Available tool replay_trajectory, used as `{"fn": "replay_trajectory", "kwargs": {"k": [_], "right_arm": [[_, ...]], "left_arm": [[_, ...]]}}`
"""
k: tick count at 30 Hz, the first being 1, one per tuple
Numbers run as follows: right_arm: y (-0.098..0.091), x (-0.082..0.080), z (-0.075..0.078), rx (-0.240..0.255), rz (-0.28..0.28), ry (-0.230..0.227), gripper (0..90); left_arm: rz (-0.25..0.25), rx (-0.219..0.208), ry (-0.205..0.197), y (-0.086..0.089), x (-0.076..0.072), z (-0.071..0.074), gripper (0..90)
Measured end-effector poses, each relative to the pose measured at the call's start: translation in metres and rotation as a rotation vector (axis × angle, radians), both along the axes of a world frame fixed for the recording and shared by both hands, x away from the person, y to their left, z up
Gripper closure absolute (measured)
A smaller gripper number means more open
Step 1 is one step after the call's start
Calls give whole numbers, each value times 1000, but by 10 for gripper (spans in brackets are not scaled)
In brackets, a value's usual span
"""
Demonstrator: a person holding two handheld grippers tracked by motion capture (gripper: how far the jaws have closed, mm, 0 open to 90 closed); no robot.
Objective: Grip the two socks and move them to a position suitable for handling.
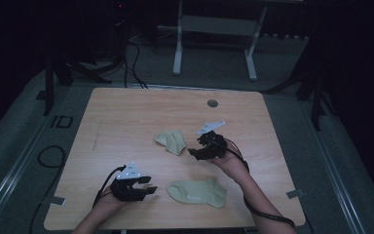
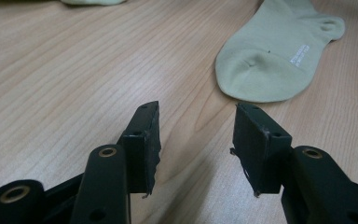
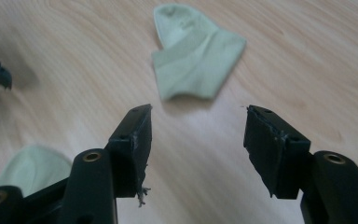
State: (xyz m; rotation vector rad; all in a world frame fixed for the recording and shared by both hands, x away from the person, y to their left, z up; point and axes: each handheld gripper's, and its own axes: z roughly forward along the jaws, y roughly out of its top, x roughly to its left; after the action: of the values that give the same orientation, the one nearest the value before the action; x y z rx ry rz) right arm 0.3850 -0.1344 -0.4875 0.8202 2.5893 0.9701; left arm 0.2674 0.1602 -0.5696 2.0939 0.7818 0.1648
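Note:
Two pale green socks lie on the wooden table (image 1: 126,112). One sock (image 1: 197,192) is spread flat near the front edge, its toe pointing left. The other sock (image 1: 172,141) lies folded near the middle. My left gripper (image 1: 152,189) is just left of the flat sock's toe; in the left gripper view its jaws (image 2: 196,140) stand open over bare wood, with the flat sock (image 2: 279,56) ahead on the right. My right gripper (image 1: 192,152) hovers right of the folded sock. Its jaws (image 3: 198,144) are open and hold nothing, and the folded sock (image 3: 196,56) lies beyond them.
A round grey grommet (image 1: 213,103) sits near the table's far edge. A white desk frame (image 1: 214,44) stands on the floor behind the table. A black cable loop (image 1: 51,156) lies on the floor at the left. The flat sock's toe (image 3: 32,168) shows low left in the right gripper view.

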Motion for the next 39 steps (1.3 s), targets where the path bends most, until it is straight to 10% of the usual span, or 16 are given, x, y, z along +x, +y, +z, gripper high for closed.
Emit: {"fn": "replay_trajectory", "kwargs": {"k": [15, 28, 39], "right_arm": [[66, 49, -13, -22, -1, 59, 410], [114, 84, -51, -133, -72, 134, 433], [117, 80, -57, -165, -65, 59, 810]], "left_arm": [[-3, -3, 9, -1, -2, -2, 511], [-5, -6, 7, 1, -3, -1, 511], [-5, -7, 5, 1, -4, -1, 510]]}}
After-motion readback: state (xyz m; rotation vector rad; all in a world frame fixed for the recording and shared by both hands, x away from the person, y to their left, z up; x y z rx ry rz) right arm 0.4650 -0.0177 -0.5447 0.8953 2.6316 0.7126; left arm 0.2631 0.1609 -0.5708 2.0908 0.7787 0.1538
